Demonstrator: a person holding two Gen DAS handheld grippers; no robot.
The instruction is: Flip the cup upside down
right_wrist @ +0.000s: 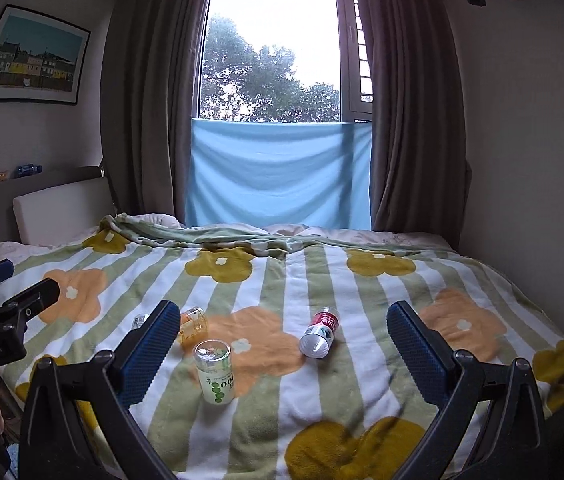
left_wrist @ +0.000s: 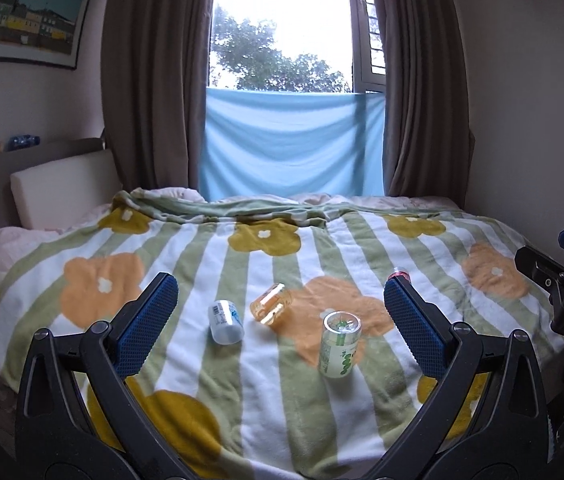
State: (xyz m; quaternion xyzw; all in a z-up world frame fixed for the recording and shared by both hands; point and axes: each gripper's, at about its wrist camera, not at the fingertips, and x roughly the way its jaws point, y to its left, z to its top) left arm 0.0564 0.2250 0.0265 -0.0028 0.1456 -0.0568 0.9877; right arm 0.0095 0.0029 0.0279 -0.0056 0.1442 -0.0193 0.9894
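Several small clear cups lie on the flowered blanket. A green-print cup stands upright; it also shows in the right wrist view. An orange cup lies on its side, as does a white-and-blue cup. A red-label cup lies on its side; only its top shows in the left wrist view. My left gripper is open and empty, hovering before the cups. My right gripper is open and empty, with the red-label cup between its fingers, farther off.
The bed fills the room's middle, with a white headboard cushion at left and a wall at right. Brown curtains and a blue cloth hang at the window behind the bed. The other gripper's body sits at the right edge.
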